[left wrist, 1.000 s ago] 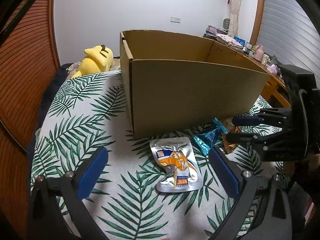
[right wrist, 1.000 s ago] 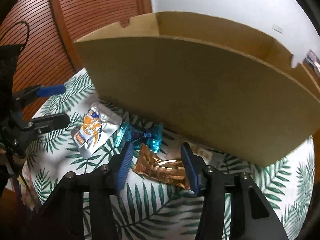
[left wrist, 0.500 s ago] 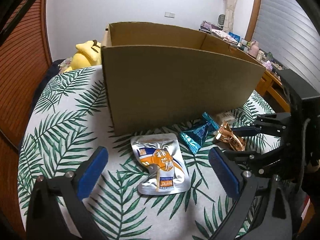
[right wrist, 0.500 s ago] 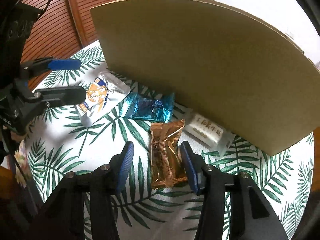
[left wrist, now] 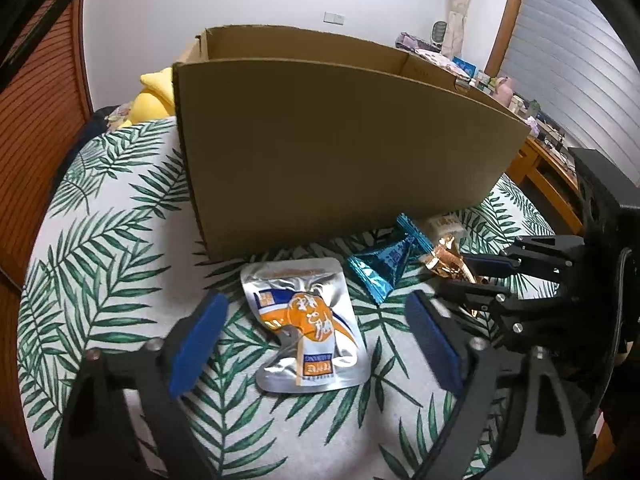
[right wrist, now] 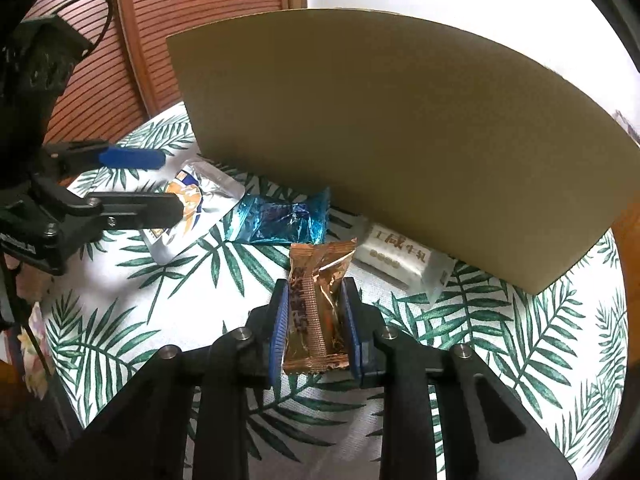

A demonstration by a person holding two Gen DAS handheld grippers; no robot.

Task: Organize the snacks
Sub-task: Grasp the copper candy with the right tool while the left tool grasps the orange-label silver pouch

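In front of the box [right wrist: 400, 128], the right gripper [right wrist: 316, 328] jaws are closing on the gold packet [right wrist: 318, 300]; squeeze gently, lift straight. The left gripper [left wrist: 316, 340] jaws, spread, are closing around the silver pouch [left wrist: 308, 328].

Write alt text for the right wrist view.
The right gripper is closing its blue-padded fingers around a gold foil snack packet lying on a palm-leaf tablecloth. Behind it lie a blue foil wrapper and a white candy packet, before a tall brown cardboard box.

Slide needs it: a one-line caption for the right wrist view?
Right gripper closing on a gold snack packet before the cardboard box.
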